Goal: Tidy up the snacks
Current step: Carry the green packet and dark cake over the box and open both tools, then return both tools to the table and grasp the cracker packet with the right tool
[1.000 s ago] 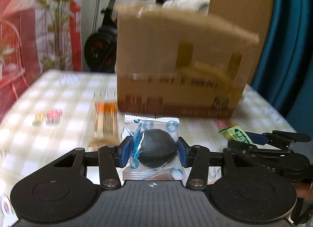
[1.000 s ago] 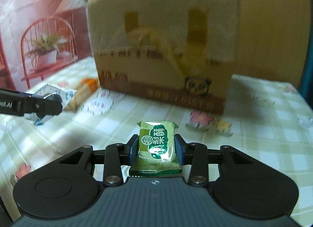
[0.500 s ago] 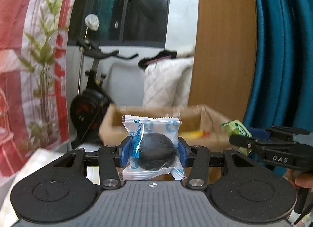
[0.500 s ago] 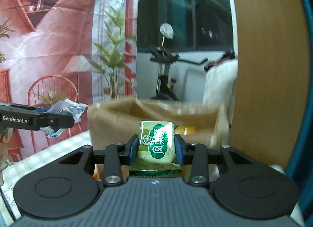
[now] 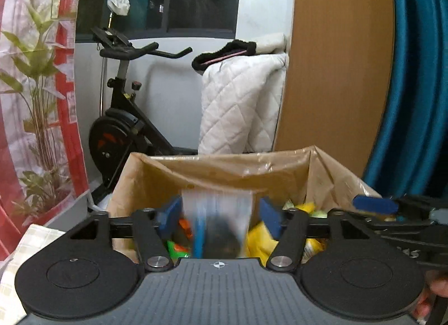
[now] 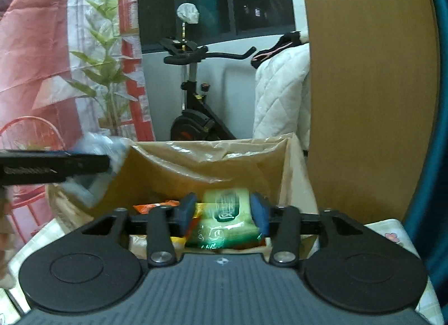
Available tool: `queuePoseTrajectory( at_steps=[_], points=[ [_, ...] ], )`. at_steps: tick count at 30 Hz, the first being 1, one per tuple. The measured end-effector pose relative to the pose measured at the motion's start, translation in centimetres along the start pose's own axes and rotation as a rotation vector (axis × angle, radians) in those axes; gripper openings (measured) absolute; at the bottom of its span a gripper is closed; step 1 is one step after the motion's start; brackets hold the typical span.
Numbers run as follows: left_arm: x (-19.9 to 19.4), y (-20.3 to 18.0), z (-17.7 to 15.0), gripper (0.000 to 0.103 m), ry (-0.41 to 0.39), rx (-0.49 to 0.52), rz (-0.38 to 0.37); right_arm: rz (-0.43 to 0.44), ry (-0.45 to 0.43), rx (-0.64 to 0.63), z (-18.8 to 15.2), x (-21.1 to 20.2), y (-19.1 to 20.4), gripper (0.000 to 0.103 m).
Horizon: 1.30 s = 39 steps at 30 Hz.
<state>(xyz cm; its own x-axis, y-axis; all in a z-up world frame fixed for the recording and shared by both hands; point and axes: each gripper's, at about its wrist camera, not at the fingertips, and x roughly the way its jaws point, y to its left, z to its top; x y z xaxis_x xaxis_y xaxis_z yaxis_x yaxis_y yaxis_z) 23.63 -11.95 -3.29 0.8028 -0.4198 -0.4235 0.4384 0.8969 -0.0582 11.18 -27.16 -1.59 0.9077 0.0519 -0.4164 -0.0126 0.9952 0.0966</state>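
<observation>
The left gripper (image 5: pixel 218 217) hangs above the open cardboard box (image 5: pixel 156 173), its blue fingers (image 5: pixel 169 217) spread; they have just been opening. Between them, touching neither, is the clear-wrapped dark snack (image 5: pixel 217 224), blurred and upright over the box's mouth. In the right wrist view the right gripper (image 6: pixel 224 213) is likewise over the box (image 6: pixel 291 173), fingers (image 6: pixel 184 211) parted after just opening, with the green snack packet (image 6: pixel 225 213) between them; it is blurred and tilted, and whether it touches either pad is hard to tell.

Inside the box lie other wrappers: a yellow packet (image 5: pixel 259 238), a green one (image 5: pixel 176 249) and an orange packet (image 6: pixel 155 207). A crumpled brown liner (image 6: pixel 196 157) hangs over the box's far wall. The right gripper's tip shows at the right edge of the left view, near the box's right wall. The checked bench (image 6: pixel 392 235) carries the box. Beyond it stand an exercise bike (image 5: pixel 123 129), a white quilted cover (image 5: pixel 240 106), a wooden panel (image 5: pixel 336 72) and a blue curtain (image 5: pixel 420 86).
</observation>
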Motion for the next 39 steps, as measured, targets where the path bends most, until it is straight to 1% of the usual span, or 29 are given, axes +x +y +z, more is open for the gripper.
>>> queuePoseTrajectory(
  at_steps=[2, 5, 9, 11, 12, 14, 16, 18, 20, 23, 26, 28, 31, 33, 36, 39],
  points=[
    [-0.8, 0.5, -0.7, 0.072, 0.003, 0.0, -0.008, 0.016, -0.006, -0.004, 0.0, -1.0, 0.0, 0.063],
    [-2.6, 1.4, -1.5, 0.072, 0.026, -0.021, -0.033, 0.067, -0.011, -0.005, -0.3, -2.9, 0.2, 0.064],
    [-6.0, 2.2, -2.6, 0.072, 0.033, -0.04, -0.05, 0.14, 0.005, 0.008, -1.1, -5.2, 0.2, 0.066],
    [-8.1, 2.2, -3.8, 0.072, 0.031, -0.045, -0.02, 0.165, 0.012, 0.003, -1.8, -6.6, 0.3, 0.066],
    [-9.0, 2.2, -4.4, 0.072, 0.032, -0.056, -0.02, 0.18, 0.02, -0.004, -2.3, -7.2, 0.4, 0.066],
    [-10.6, 2.5, -6.0, 0.072, 0.035, -0.091, -0.056, 0.192, 0.033, -0.024, -3.2, -8.1, 0.9, 0.066],
    [-11.7, 2.5, -7.7, 0.072, 0.049, -0.092, -0.055, 0.211, 0.057, -0.048, -4.6, -8.8, 1.2, 0.067],
    [-12.3, 2.5, -9.5, 0.072, 0.074, -0.07, -0.037, 0.228, 0.108, -0.074, -6.3, -9.0, 1.6, 0.068],
    [-12.3, 2.6, -11.3, 0.072, 0.116, -0.057, -0.025, 0.246, 0.175, -0.118, -8.4, -8.7, 2.2, 0.069],
    [-12.3, 3.4, -13.4, 0.072, 0.172, -0.08, -0.016, 0.279, 0.265, -0.218, -11.8, -7.9, 3.7, 0.073],
    [-12.4, 4.2, -14.7, 0.072, 0.203, -0.1, -0.002, 0.319, 0.354, -0.322, -15.0, -7.0, 5.4, 0.077],
    [-12.5, 4.6, -15.4, 0.072, 0.217, -0.11, 0.0, 0.368, 0.396, -0.377, -16.7, -6.9, 6.5, 0.08],
    [-12.7, 4.8, -16.0, 0.072, 0.234, -0.125, -0.002, 0.44, 0.428, -0.441, -18.3, -6.9, 7.9, 0.085],
    [-12.7, 4.9, -16.3, 0.072, 0.243, -0.13, -0.004, 0.469, 0.439, -0.476, -19.0, -6.8, 8.8, 0.088],
    [-12.8, 4.7, -16.8, 0.072, 0.249, -0.132, -0.005, 0.48, 0.456, -0.529, -20.1, -6.3, 10.0, 0.089],
    [-12.8, 4.8, -16.9, 0.072, 0.248, -0.137, -0.003, 0.488, 0.476, -0.553, -20.8, -5.0, 10.9, 0.09]
  ],
)
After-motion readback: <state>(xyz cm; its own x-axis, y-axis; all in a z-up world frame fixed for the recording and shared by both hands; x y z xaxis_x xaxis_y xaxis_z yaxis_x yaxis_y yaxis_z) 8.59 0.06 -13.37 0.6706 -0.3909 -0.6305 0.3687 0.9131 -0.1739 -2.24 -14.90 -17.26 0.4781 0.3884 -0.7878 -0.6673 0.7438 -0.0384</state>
